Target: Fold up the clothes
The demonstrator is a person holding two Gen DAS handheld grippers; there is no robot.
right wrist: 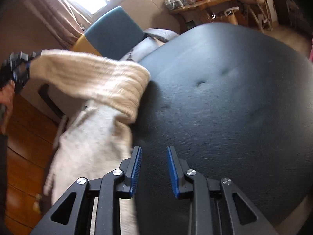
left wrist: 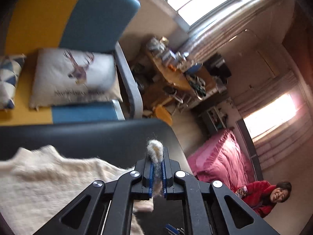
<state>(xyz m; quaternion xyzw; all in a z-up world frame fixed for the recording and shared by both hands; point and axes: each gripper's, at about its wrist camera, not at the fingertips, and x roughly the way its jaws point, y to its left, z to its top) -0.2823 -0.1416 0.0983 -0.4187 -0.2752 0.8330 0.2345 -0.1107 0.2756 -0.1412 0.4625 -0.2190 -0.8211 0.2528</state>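
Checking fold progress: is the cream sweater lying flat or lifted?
Lifted. The left gripper is shut on a pinch of the cream sweater, which hangs above the dark table.

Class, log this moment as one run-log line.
left gripper: shut on cream sweater, lifted | right gripper: open, empty, over dark cushion

A lived-in home: sofa (left wrist: 93,15) with cushions (left wrist: 74,78), pink bed (left wrist: 221,160), cluttered desk (left wrist: 176,74).
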